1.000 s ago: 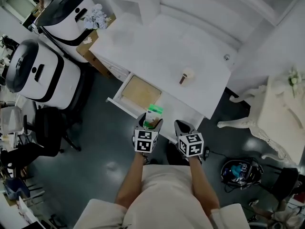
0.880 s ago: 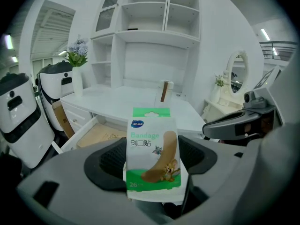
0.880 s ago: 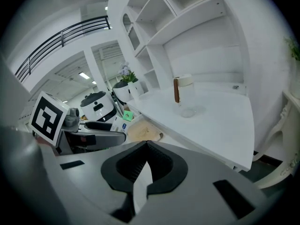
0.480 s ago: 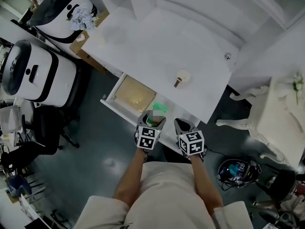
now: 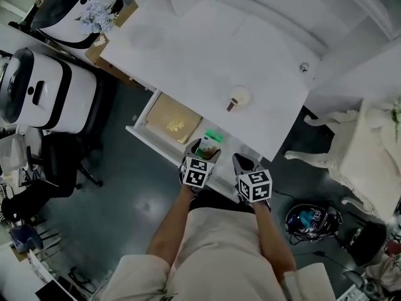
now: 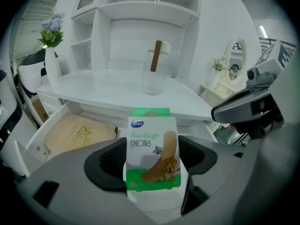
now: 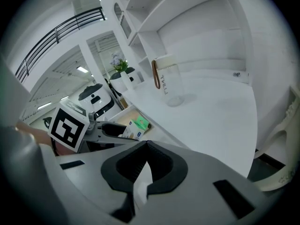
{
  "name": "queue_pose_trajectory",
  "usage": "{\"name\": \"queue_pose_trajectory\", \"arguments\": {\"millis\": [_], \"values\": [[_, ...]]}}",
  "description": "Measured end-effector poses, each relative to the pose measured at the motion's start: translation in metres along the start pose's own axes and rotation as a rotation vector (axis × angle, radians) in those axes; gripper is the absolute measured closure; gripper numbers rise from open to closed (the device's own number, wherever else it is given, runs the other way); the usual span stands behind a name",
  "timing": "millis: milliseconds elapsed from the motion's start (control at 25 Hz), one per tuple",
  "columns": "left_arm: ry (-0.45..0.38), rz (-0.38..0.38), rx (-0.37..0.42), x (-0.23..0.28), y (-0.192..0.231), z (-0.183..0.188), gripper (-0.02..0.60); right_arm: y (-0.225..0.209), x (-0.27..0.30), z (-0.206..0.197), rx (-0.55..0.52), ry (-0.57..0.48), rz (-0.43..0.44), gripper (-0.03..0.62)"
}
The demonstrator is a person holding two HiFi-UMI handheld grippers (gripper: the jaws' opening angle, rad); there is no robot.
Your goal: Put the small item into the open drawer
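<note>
You had the desk (image 5: pixel 207 55) ahead, its drawer (image 5: pixel 153 144) open at your left. Your left gripper (image 5: pixel 203 152) was clamped on the bandage box (image 6: pixel 153 146), just right of the drawer, its long axis along the jaws and its green tab pointing deskward. Your right gripper (image 7: pixel 145 165) had its jaws together, empty.

Staged home room inside a larger lab hall, by my read. Domestic set: white desk (image 5: pixel 207 49) with open drawer (image 5: pixel 170 119), shelf hutch (image 6: pixel 140 13), flower vase (image 6: pixel 50 32), ornate dressing table (image 5: pixel 369 149), oval mirror (image 6: pixel 236 55). Lab signs: bulky white machines (image 5: pixel 37 89), black office chair (image 5: pixel 62 162), dark floor (image 5: pixel 138 212) under me, mezzanine railing (image 7: pixel 61 29).
</note>
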State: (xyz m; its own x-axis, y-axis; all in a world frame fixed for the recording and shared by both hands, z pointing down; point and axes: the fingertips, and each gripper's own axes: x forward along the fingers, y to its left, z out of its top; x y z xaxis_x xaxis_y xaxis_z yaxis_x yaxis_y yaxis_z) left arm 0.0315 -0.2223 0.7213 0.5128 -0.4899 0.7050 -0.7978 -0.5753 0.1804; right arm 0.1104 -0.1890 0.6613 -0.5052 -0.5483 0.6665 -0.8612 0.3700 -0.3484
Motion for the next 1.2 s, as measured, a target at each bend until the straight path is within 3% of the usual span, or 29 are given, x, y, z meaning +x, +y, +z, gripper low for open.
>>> {"name": "queue_pose_trajectory", "arguments": {"millis": [600, 1200], "values": [[0.126, -0.067, -0.019, 0.046, -0.015, -0.03, 0.222, -0.018, -0.002, -0.022, 0.056, 0.026, -0.019, 0.571], [0.241, -0.073, 0.003, 0.085, -0.026, -0.05, 0.222, -0.042, -0.009, -0.05, 0.106, 0.049, -0.054, 0.571]]}}
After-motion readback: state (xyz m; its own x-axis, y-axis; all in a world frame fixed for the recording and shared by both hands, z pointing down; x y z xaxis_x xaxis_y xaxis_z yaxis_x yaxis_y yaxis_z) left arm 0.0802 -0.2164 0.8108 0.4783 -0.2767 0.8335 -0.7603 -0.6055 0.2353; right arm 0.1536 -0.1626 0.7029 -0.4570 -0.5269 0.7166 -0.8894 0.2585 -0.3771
